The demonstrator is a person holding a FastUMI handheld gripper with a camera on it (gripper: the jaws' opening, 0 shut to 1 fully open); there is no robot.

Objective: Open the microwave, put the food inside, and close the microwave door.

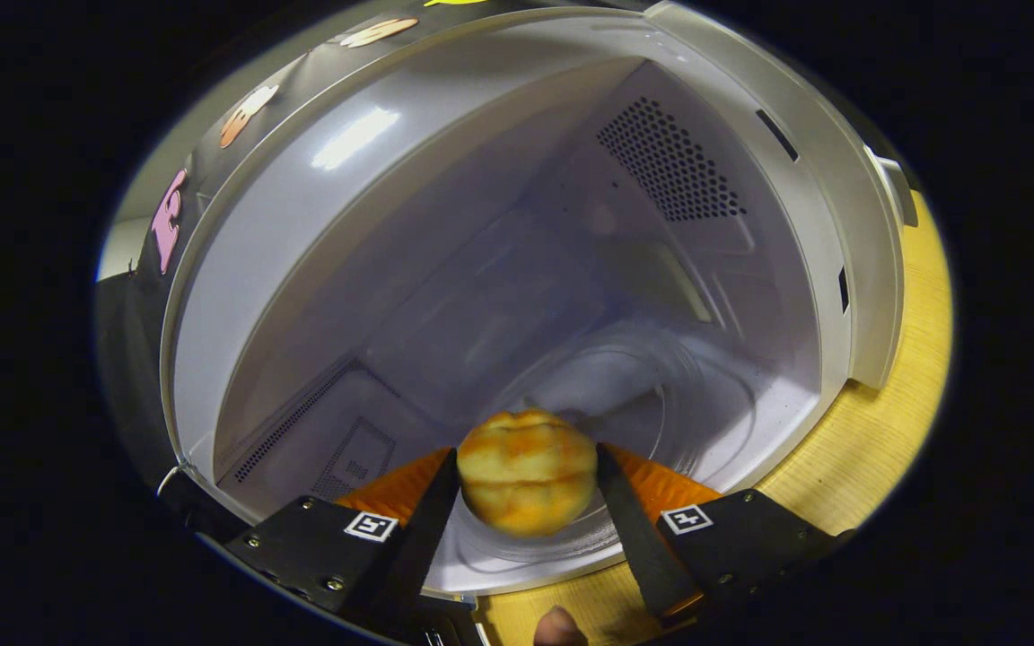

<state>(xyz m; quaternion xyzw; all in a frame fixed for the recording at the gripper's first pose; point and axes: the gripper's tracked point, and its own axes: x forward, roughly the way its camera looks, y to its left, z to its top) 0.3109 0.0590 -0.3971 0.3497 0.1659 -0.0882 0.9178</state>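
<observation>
- Holding the food [527, 472], a round bun-like piece with a golden, orange-streaked crust, the gripper [527, 475] has its 2 fingers closed on it, one pressing on each side.
- The food hangs just at the mouth of the microwave [517, 251], above the front part of the glass turntable [661, 395]; I cannot tell if it already touches the glass.
- The microwave door is open, so step 1 of the task looks done; step 2, putting the food inside, seems to be in hand.
- The next move, as I judge it, calls for carrying the food a little deeper, lowering it onto the turntable, and opening the fingers wide enough to let it go without rolling.
- After that the gripper must come out fully before the door can be pushed closed.
- The microwave stands on a light wooden table [876, 431].
- No brand or readable writing is visible on the microwave; each finger mount carries 1 small square marker [371, 526], which is a pattern, not text.
</observation>
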